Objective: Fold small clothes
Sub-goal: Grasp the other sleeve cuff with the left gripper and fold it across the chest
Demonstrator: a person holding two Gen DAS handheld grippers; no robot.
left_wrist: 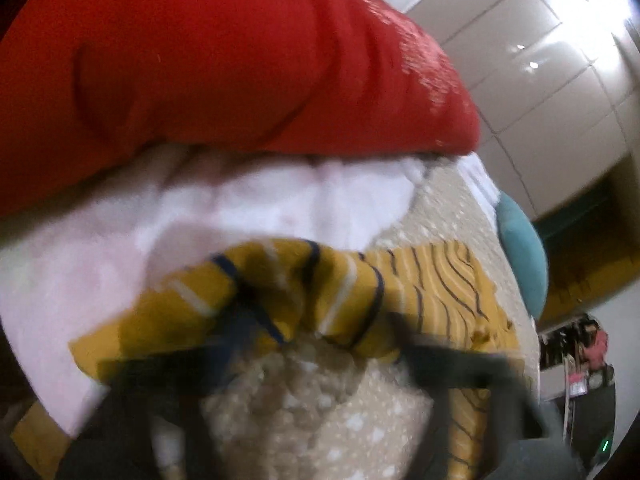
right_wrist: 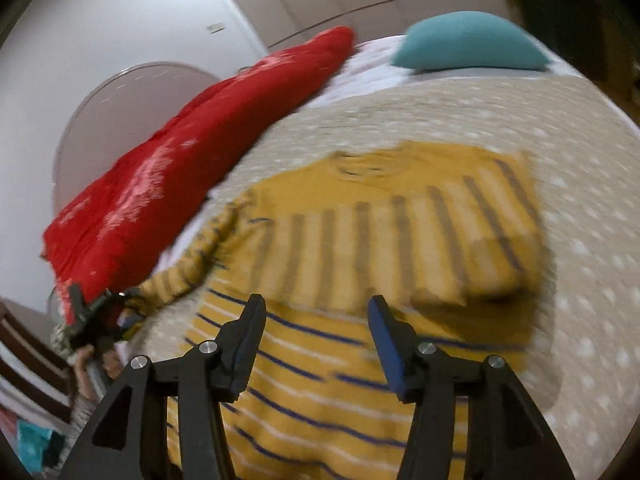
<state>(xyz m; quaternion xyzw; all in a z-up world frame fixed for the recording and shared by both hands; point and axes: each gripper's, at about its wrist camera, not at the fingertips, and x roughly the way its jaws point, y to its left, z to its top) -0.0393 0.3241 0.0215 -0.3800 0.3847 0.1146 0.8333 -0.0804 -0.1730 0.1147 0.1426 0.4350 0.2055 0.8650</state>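
Striped shirt [right_wrist: 360, 248] flat on bed [right_wrist: 580, 208], body directly ahead of right gripper [right_wrist: 316, 312], fingers apart, empty. Left sleeve runs toward bed's left edge, where left gripper [left_wrist: 320, 344], part open, holds nothing visible; left hand nearer.

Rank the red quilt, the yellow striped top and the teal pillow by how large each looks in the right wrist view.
1. yellow striped top, nearest the camera, which inflates it
2. red quilt
3. teal pillow, farthest away, so probably understated

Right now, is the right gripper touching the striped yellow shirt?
Cannot tell. The right wrist view shows the open right gripper over the striped yellow shirt, nothing between its fingers; blur hides any gap.
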